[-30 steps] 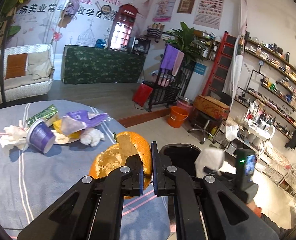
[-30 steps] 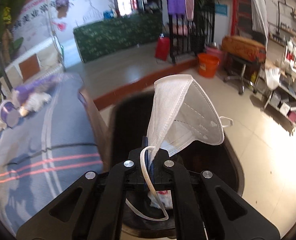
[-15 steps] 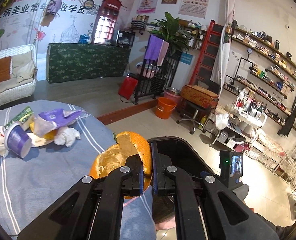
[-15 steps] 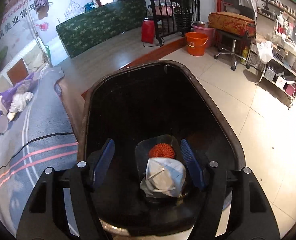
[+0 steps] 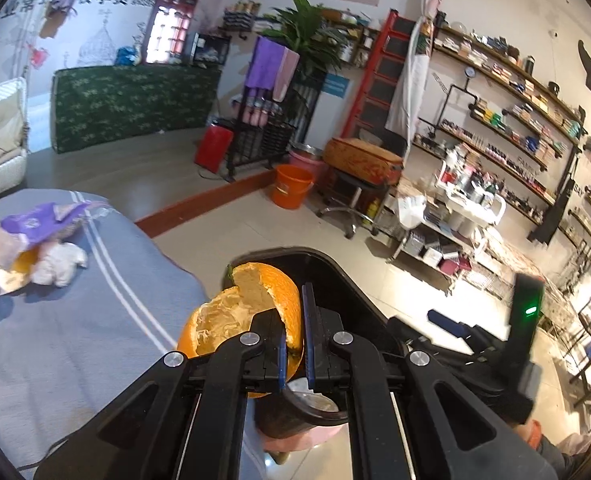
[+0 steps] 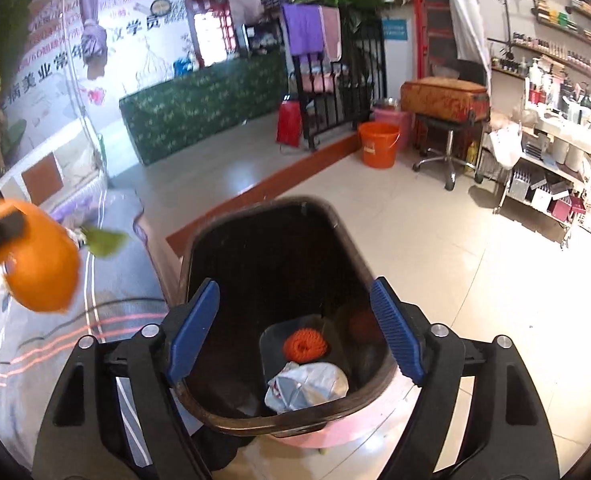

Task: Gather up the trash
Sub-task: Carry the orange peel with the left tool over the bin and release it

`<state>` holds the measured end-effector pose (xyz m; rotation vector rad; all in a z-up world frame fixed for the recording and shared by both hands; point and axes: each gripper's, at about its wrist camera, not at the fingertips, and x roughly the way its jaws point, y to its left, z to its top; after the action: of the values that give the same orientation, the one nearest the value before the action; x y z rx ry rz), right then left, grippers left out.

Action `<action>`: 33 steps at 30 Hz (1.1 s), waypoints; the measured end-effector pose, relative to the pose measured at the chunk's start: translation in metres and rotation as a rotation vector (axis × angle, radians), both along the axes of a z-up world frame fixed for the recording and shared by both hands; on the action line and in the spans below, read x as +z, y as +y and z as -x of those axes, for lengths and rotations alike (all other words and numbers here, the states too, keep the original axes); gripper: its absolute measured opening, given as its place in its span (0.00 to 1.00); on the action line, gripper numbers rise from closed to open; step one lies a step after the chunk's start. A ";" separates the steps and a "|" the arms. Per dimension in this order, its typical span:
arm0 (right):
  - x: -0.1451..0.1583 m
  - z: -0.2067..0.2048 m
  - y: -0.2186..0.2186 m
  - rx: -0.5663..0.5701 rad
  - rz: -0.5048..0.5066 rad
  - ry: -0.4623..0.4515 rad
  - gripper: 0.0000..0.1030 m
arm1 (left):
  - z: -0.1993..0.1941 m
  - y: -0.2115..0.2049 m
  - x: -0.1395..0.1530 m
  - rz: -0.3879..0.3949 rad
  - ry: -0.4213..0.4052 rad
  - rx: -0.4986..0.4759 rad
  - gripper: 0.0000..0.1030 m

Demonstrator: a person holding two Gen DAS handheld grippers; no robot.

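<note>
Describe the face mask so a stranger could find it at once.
Start at the dark trash bin standing on the tiled floor beside the striped grey table. Look down inside to its bottom: the face mask lies crumpled there, nearest the camera. It is pale white-grey, unlike the orange mesh ball just behind it.

Orange peel (image 5: 251,312) hollow, held over table edge beside black bin (image 6: 279,248); bin holds crumpled mask (image 6: 307,386).

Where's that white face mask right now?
The crumpled white face mask lies at the bottom of the black trash bin, just in front of an orange mesh ball.
</note>
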<state>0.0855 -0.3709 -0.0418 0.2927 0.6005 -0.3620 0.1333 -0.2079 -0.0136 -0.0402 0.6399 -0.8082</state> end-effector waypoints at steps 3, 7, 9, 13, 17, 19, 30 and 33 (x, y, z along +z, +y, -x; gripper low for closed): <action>0.005 0.009 -0.007 -0.019 -0.005 -0.021 0.77 | -0.004 -0.020 -0.009 -0.028 0.014 -0.034 0.07; 0.003 0.020 -0.018 -0.057 -0.016 -0.038 0.77 | -0.009 -0.044 -0.019 -0.054 0.038 -0.080 0.07; 0.002 0.026 -0.025 -0.084 -0.021 -0.042 0.77 | -0.011 -0.061 -0.026 -0.073 0.051 -0.108 0.07; -0.001 0.037 -0.047 -0.158 -0.048 -0.054 0.77 | -0.009 -0.082 -0.040 -0.110 0.070 -0.158 0.07; -0.005 0.045 -0.066 -0.221 -0.066 -0.045 0.77 | -0.012 -0.096 -0.054 -0.127 0.109 -0.193 0.07; -0.008 0.045 -0.070 -0.227 -0.076 -0.040 0.77 | -0.013 -0.101 -0.058 -0.134 0.125 -0.206 0.07; -0.005 0.044 -0.074 -0.249 -0.069 -0.048 0.77 | -0.015 -0.111 -0.067 -0.199 0.149 -0.228 0.62; -0.004 0.042 -0.072 -0.248 -0.067 -0.047 0.77 | -0.016 -0.105 -0.068 -0.168 0.176 -0.242 0.71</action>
<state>0.0435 -0.4432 -0.0455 0.4403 0.5318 -0.5730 0.1496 -0.3133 -0.0817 0.1222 0.8895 -0.9880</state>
